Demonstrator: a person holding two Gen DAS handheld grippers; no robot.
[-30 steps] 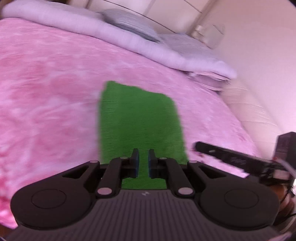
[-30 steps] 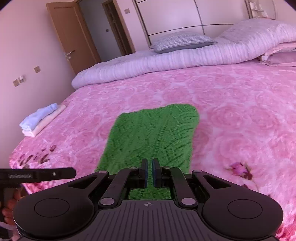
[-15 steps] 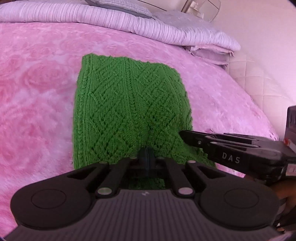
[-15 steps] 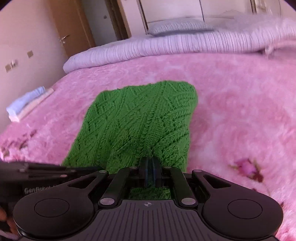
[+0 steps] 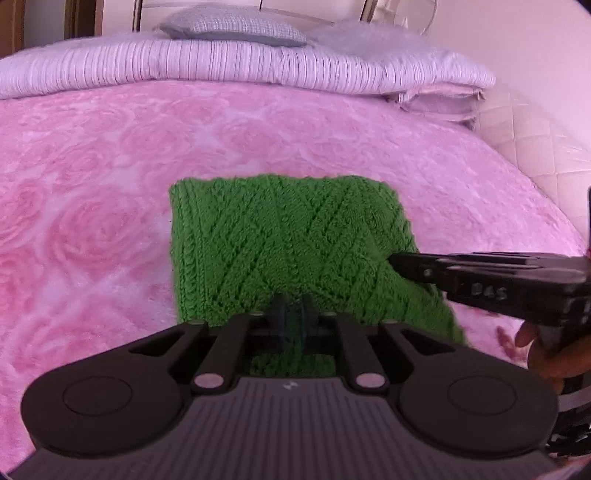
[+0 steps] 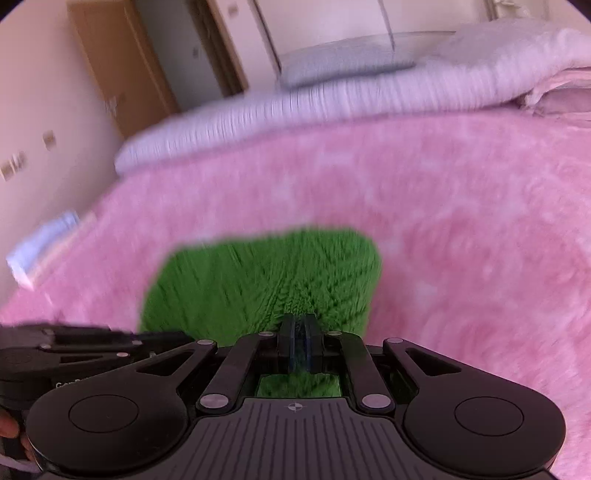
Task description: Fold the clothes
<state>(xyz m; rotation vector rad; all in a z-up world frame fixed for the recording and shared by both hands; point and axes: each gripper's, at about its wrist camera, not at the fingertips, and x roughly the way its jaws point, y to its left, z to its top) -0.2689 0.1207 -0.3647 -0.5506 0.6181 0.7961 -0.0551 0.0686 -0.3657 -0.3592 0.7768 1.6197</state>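
A green cable-knit garment (image 5: 288,240) lies folded into a rectangle on the pink bedspread (image 5: 92,229). Its near edge is raised off the bed. My left gripper (image 5: 292,321) is shut on that edge near the left side, with green knit between its pads. My right gripper (image 6: 300,345) is shut on the same edge further right. The right wrist view is motion-blurred, and the garment (image 6: 266,284) shows there as a green patch. Each gripper appears in the other's view: the right one (image 5: 480,280) at the garment's right side, the left one (image 6: 92,343) at the lower left.
A rolled lilac duvet (image 5: 240,66) and pillows (image 5: 232,26) line the head of the bed. A small stack of folded cloths (image 6: 40,247) sits at the bed's left edge. A wooden door (image 6: 122,77) stands beyond it. A quilted panel (image 5: 535,155) borders the bed's right side.
Both grippers went from slightly open to shut on the garment's near edge. They have since lifted it and moved it toward the head of the bed, so the garment looks shorter.
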